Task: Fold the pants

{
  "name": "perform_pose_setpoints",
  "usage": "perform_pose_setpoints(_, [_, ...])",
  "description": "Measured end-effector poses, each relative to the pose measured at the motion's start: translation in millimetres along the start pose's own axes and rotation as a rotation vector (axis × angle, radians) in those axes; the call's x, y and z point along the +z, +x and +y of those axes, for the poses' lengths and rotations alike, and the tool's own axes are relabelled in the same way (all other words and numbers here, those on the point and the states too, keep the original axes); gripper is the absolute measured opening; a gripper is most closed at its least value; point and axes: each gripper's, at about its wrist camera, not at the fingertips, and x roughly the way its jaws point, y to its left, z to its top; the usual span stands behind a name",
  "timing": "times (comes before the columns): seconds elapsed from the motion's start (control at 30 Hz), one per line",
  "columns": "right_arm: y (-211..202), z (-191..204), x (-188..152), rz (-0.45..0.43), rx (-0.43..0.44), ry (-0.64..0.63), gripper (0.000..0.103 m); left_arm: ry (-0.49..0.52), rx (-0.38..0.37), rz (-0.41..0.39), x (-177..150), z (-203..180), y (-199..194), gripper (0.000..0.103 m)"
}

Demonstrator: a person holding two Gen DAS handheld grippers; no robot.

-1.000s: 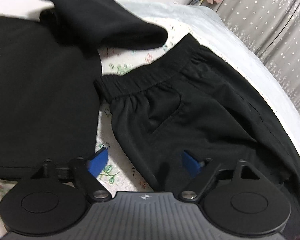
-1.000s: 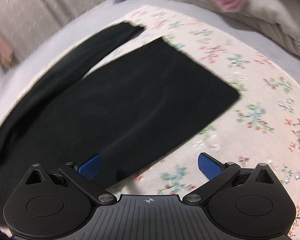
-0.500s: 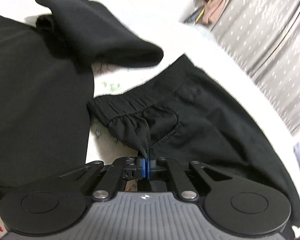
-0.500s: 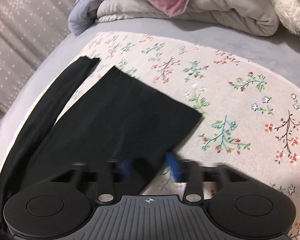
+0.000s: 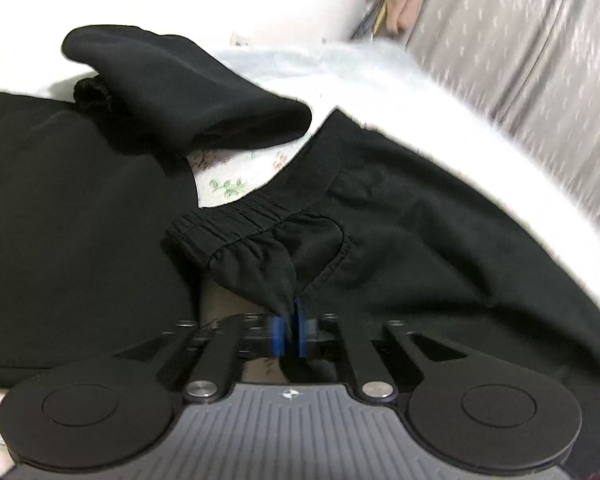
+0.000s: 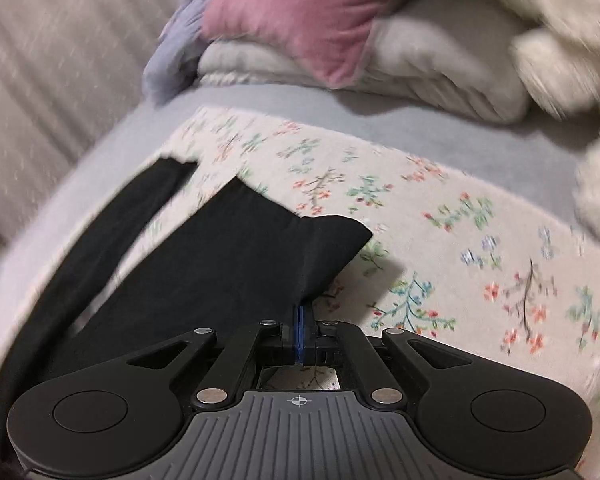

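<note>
The black pants (image 5: 420,240) lie on a floral sheet (image 6: 460,240). In the left wrist view their elastic waistband (image 5: 260,208) faces me. My left gripper (image 5: 289,326) pinches a lifted peak of fabric just below the waistband, beside the pocket; its jaws are opening slightly, with the cloth still pressed between the blue pads. In the right wrist view my right gripper (image 6: 300,320) grips the near edge of one pant leg (image 6: 228,264) close to its hem corner, raised off the sheet; its jaws also ease open a little with cloth between them. The other leg (image 6: 112,232) lies flat at the left.
A folded black garment (image 5: 188,96) rests on another flat black garment (image 5: 60,220) left of the waistband. A pink pillow (image 6: 292,20), pale bedding (image 6: 440,64) and a white plush (image 6: 560,60) pile up at the far end. A grey curtain (image 5: 520,60) hangs beyond the bed's edge.
Both grippers went from wide open to closed on the pants. The left has pulled the fabric below the waistband up into a peak; the right has lifted the leg's edge near the hem.
</note>
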Motion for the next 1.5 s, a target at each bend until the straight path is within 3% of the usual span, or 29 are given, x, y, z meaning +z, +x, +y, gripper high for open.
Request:
perform_pose_setpoints(0.03, [2.0,5.8,2.0,0.013,-0.019,-0.042,0.011,0.005,0.028,0.013,1.3,0.1,-0.9,0.029])
perform_pose_setpoints(0.07, [2.4,7.7,4.2,0.011,-0.037,-0.057,0.014,0.004,0.045,0.004,3.3,1.9,-6.2,0.031])
perform_pose_setpoints(0.13, [-1.7,6.2,12.7,-0.03,-0.061,-0.052,0.044,0.013,0.063,-0.049,9.2,3.8,-21.0,0.037])
perform_pose_setpoints(0.17, [-2.6,7.4,20.6,-0.057,-0.059,-0.061,0.052,0.023,0.073,-0.076,14.3,2.2,-26.5,0.039])
perform_pose_setpoints(0.2, [-2.9,10.0,26.2,-0.077,-0.052,-0.089,0.065,0.031,0.074,-0.095,20.6,-1.1,-28.8,0.047])
perform_pose_setpoints(0.23, [0.8,16.3,35.3,-0.093,-0.045,-0.137,0.068,0.038,0.06,-0.102,27.6,-6.9,-26.5,0.058])
perform_pose_setpoints(0.33, [25.6,39.6,62.6,-0.087,-0.012,-0.226,0.069,0.074,-0.047,-0.07,54.6,-31.8,-4.3,0.087])
perform_pose_setpoints(0.4, [46.8,53.1,82.5,-0.053,0.03,-0.211,0.069,0.059,-0.097,-0.052,76.3,-46.9,18.5,0.092])
perform_pose_setpoints(0.57, [107.8,99.5,125.5,-0.004,0.077,-0.218,0.069,0.023,-0.082,-0.021,129.6,-82.2,93.3,0.095])
perform_pose_setpoints(0.67, [139.6,131.7,138.0,0.001,0.081,-0.299,0.069,-0.001,-0.042,0.021,146.1,-94.0,135.0,0.095])
perform_pose_setpoints(0.77, [177.5,156.2,159.7,0.023,0.08,-0.311,0.069,-0.049,-0.064,0.089,154.4,-100.6,167.0,0.095])
perform_pose_setpoints(0.9, [224.7,173.5,197.8,0.045,0.123,-0.209,0.069,-0.171,-0.084,0.153,162.8,-107.3,199.5,0.1])
perform_pose_setpoints(1.07, [280.0,202.7,224.8,0.045,0.084,-0.178,0.072,-0.184,0.028,0.126,164.4,-130.9,211.2,0.1])
perform_pose_setpoints(1.1, [291.6,207.3,228.7,0.054,0.084,-0.175,0.072,-0.172,0.055,0.117,164.1,-135.5,213.4,0.098])
perform_pose_setpoints(1.17, [311.6,214.7,229.3,0.084,0.101,-0.167,0.072,-0.136,0.106,0.091,163.2,-143.8,215.5,0.082])
perform_pose_setpoints(1.2, [318.3,219.5,225.8,0.098,0.119,-0.183,0.071,-0.111,0.141,0.072,162.8,-147.9,216.6,0.058])
perform_pose_setpoints(1.23, [320.5,226.9,219.9,0.089,0.121,-0.231,0.048,-0.084,0.166,0.055,161.9,-150.7,216.1,0.029])
perform_pose_setpoints(1.27, [321.0,235.0,215.6,0.076,0.109,-0.286,0.02,-0.073,0.187,0.045,160.8,-151.1,215.6,0.01])
perform_pose_setpoints(1.3, [320.1,239.8,211.8,0.082,0.107,-0.32,0.003,-0.079,0.165,0.048,160.0,-148.5,214.8,0.0])
perform_pose_setpoints(1.4, [294.4,243.9,209.8,0.003,0.107,-0.394,0.002,-0.085,0.099,0.028,163.8,-137.0,206.5,0.0])
perform_pose_setpoints(1.5, [252.8,234.2,225.1,-0.064,0.176,-0.395,0.002,-0.12,0.004,-0.012,169.9,-128.1,188.4,0.0])
